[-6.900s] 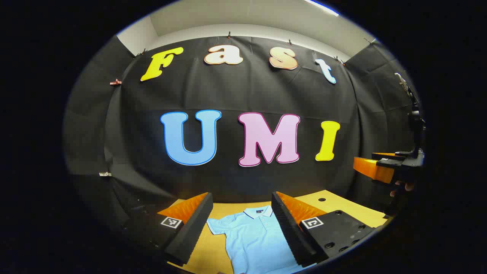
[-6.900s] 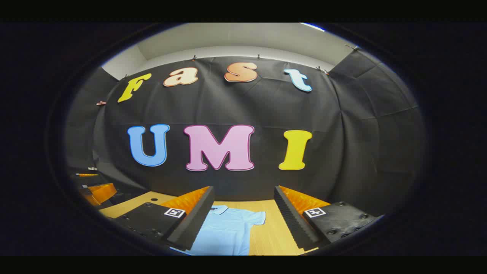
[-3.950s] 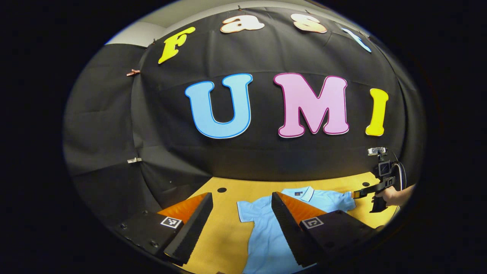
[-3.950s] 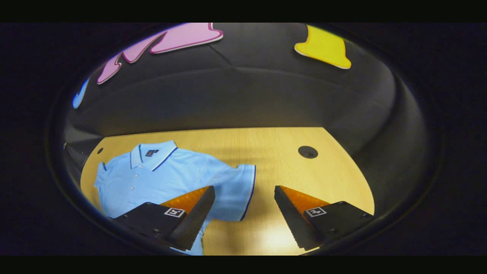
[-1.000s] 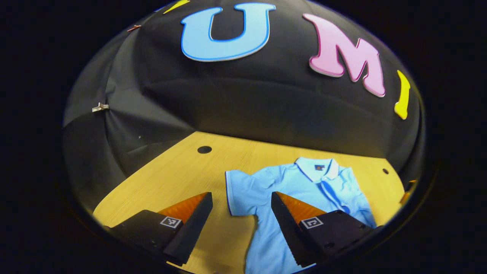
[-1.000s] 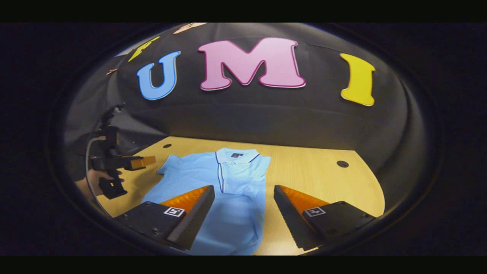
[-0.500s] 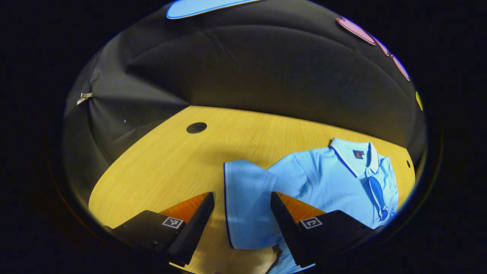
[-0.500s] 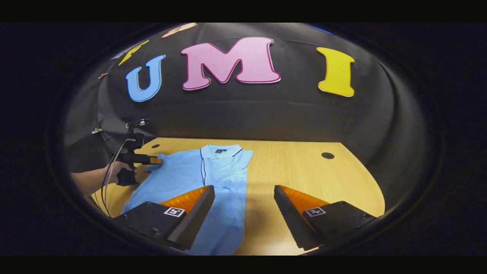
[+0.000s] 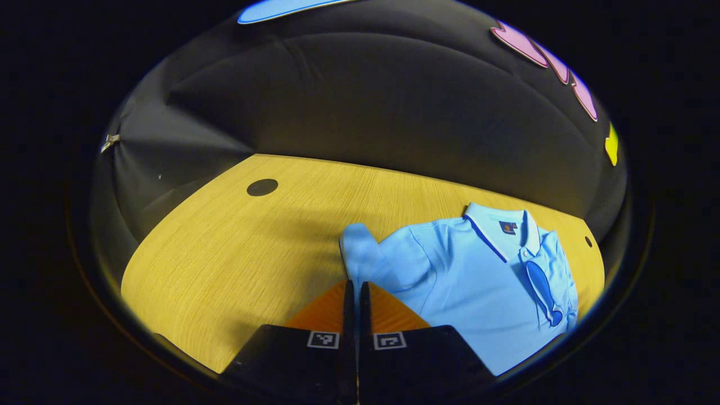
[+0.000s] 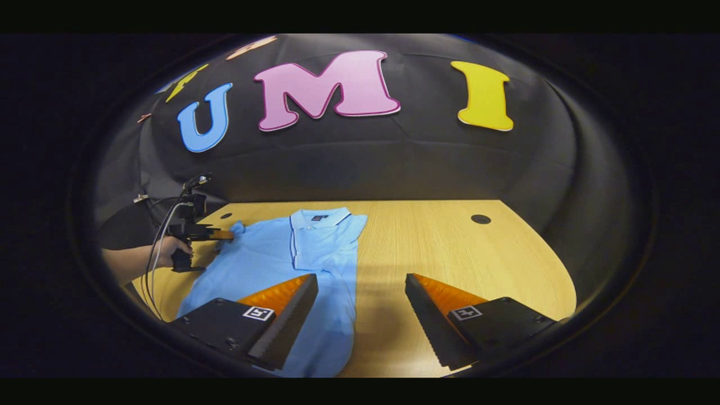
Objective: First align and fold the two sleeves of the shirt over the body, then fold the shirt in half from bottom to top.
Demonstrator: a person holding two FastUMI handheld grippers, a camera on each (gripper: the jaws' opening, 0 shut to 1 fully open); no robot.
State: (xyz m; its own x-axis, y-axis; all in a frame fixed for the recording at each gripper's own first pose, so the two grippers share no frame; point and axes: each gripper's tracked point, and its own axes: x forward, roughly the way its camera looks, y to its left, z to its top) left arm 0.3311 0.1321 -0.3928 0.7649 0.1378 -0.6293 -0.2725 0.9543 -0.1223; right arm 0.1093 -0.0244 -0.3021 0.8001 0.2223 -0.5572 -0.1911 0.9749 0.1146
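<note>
The left tongs (image 9: 353,292) have just closed on the polo shirt's (image 9: 478,281) outstretched sleeve (image 9: 360,253) on the table (image 9: 225,242), ready to fold it over the body, while the right tongs (image 10: 360,306) hover wide open, empty.

The shirt (image 9: 467,281) is light blue, its collar (image 9: 498,228) paler with a thin dark blue line along the edge and a small dark label inside; the table (image 9: 225,247) is yellow wood grain with dark round holes (image 9: 262,187)
</note>
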